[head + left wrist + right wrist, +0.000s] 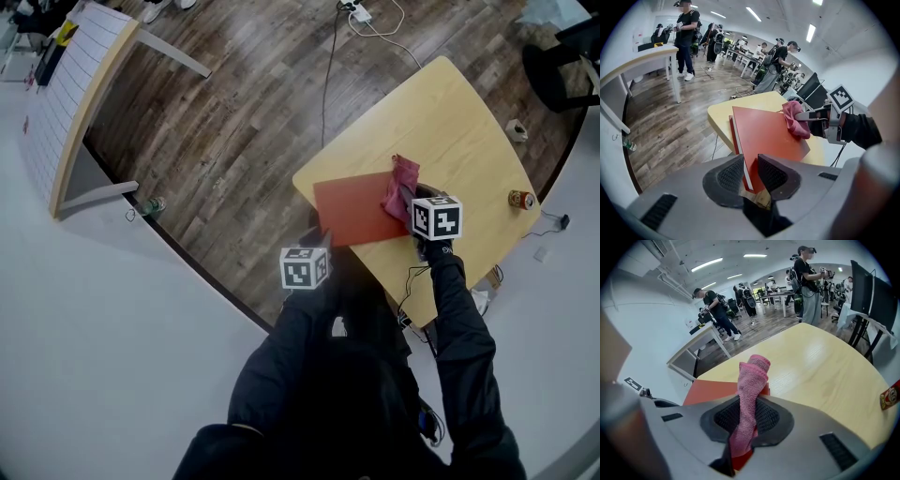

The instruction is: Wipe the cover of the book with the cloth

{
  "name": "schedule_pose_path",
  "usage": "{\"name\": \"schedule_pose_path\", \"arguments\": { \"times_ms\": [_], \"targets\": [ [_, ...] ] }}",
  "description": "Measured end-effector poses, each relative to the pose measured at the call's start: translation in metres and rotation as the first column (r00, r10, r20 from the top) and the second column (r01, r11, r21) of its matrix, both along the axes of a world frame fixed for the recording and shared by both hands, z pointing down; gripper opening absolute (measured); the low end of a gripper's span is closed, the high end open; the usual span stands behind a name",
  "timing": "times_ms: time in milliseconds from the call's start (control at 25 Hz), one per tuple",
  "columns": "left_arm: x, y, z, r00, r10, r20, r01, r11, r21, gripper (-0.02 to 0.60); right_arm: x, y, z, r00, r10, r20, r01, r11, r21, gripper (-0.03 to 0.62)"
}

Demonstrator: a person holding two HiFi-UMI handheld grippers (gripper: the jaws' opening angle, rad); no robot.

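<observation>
A red book (354, 210) lies flat on the yellow table (450, 122), near its left front edge. My left gripper (750, 176) is shut on the book's near edge (761, 136), clamping cover and pages. My right gripper (747, 420) is shut on a pink cloth (749, 394), which stands up between its jaws. In the head view the cloth (401, 187) rests on the book's right end, with the right gripper (427, 208) just behind it. In the left gripper view the cloth (794, 119) bunches on the far corner of the cover.
A small can (520, 199) stands near the table's right edge, also seen as a can (889, 395) in the right gripper view. A white desk (75, 94) stands at the left on the wood floor. Several people stand among desks in the background.
</observation>
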State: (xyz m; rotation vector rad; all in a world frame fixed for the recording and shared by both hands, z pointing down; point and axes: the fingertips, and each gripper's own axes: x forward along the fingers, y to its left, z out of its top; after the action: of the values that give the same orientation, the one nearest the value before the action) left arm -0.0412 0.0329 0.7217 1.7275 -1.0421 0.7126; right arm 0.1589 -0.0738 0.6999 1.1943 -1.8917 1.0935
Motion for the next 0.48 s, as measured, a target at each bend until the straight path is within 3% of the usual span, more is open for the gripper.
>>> {"name": "schedule_pose_path", "arguments": {
  "times_ms": [240,480],
  "targets": [
    [0.0,0.001,0.0,1.0,0.0,-0.005,0.0,1.0,0.003,0.114,-0.009,0.003,-0.021,0.999,-0.006,0.033,0.005,0.999,0.033,0.075],
    [0.0,0.0,-0.002,1.0,-0.01,-0.014,0.01,1.0,0.003,0.114,-0.071,0.008,-0.054,0.98,-0.082,0.181,0.07,0.995,0.074,0.075]
  ]
}}
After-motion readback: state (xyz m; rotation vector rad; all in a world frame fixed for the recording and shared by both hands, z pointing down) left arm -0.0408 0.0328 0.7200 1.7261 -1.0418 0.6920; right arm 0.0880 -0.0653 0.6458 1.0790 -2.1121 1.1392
